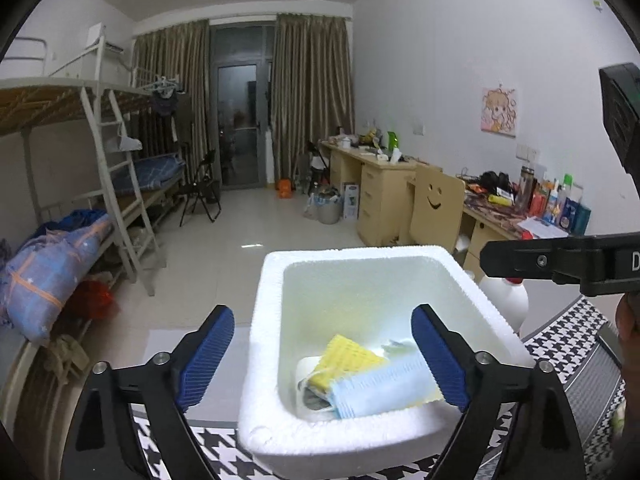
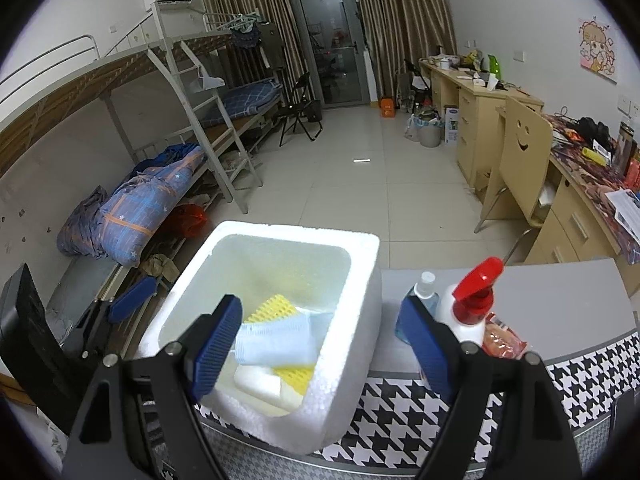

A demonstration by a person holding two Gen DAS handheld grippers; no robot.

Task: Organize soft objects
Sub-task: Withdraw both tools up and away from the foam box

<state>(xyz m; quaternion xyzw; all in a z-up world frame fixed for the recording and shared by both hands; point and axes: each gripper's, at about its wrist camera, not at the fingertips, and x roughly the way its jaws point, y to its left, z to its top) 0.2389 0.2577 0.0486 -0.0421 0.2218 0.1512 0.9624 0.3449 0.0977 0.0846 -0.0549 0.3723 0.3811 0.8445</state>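
1. A white foam box [image 1: 472, 280] stands at the near edge of a table covered in a black-and-white houndstooth cloth [image 2: 420, 408].
2. The soft things lie on the box floor, at its near end: a light blue cloth [image 1: 384, 390] on top, a yellow mesh sponge [image 1: 348, 356] partly under it and reaching toward the far side, and a white pad [image 2: 260, 382] beneath both.
3. The left gripper [image 1: 322, 360] hovers over the near-left rim of the box, its blue pads [image 1: 206, 360] spread wide with nothing held; one pad is outside the left wall and the other above the box's inside, over the right end of the blue cloth.
4. The right gripper [image 2: 322, 348] is likewise released and empty, its fingers straddling the right wall of the box.
5. Just to the right of the box stand a white bottle with a red spray head [image 2: 474, 300], a small clear bottle of blue liquid [image 2: 422, 292] and a pink packet [image 2: 504, 340].
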